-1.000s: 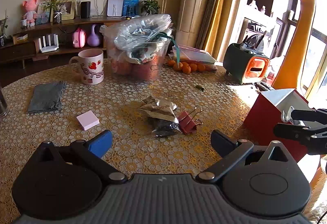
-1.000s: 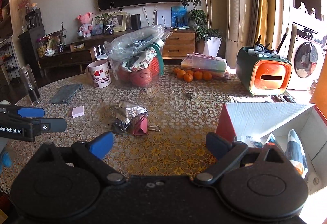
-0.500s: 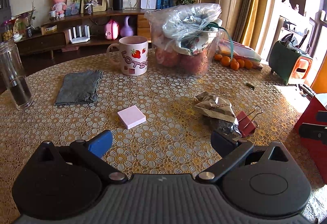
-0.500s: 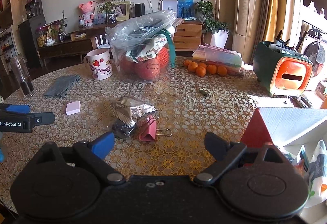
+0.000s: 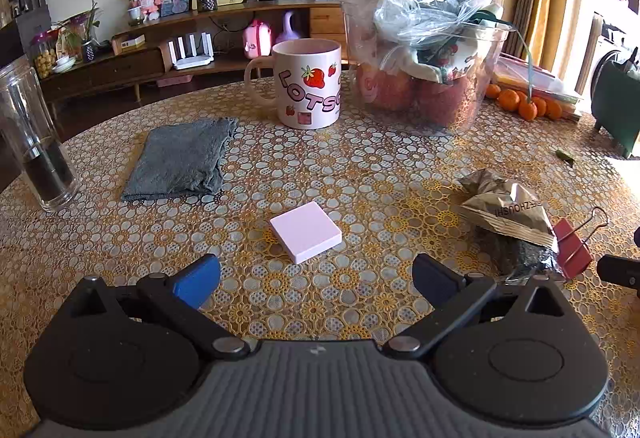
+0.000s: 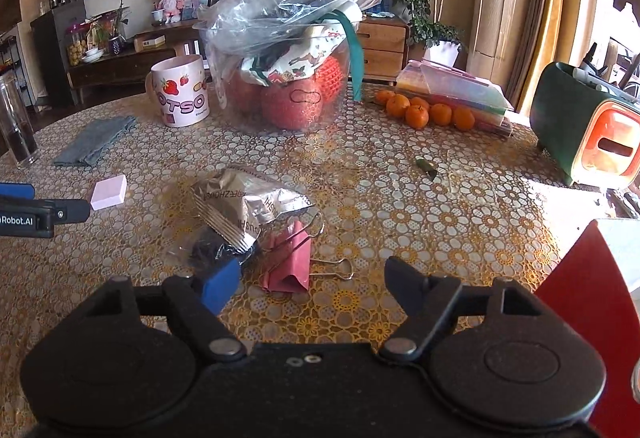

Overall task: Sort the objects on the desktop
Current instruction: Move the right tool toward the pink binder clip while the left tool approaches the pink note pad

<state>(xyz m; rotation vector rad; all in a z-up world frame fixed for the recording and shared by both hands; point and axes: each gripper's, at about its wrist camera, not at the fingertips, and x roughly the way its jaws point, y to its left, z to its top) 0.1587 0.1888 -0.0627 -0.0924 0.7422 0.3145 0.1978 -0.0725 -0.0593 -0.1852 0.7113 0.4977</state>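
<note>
A pink square pad (image 5: 305, 237) lies flat on the patterned table just ahead of my left gripper (image 5: 316, 278), whose jaws stand open with nothing between them. In the right wrist view a red binder clip (image 6: 290, 264) lies beside a crumpled foil snack wrapper (image 6: 248, 204) and a dark clear packet (image 6: 204, 248). My right gripper (image 6: 312, 284) hovers just short of the clip; its jaws are closing, wide apart, and nothing is between the pads. The same pad (image 6: 109, 191) and the left gripper's fingers (image 6: 40, 210) show at the left edge there.
A strawberry mug (image 5: 308, 84), a folded grey cloth (image 5: 180, 158), a glass bottle (image 5: 34, 142) and a bagged tub of red fruit (image 5: 424, 78) stand further back. Tangerines (image 6: 424, 112), a green-orange holder (image 6: 588, 130) and a red box (image 6: 592, 294) are to the right.
Both grippers came lower and closer to the table. The left view swung left from the wrapper to the pink pad. The right jaws have narrowed, and the clip is now just ahead of them.
</note>
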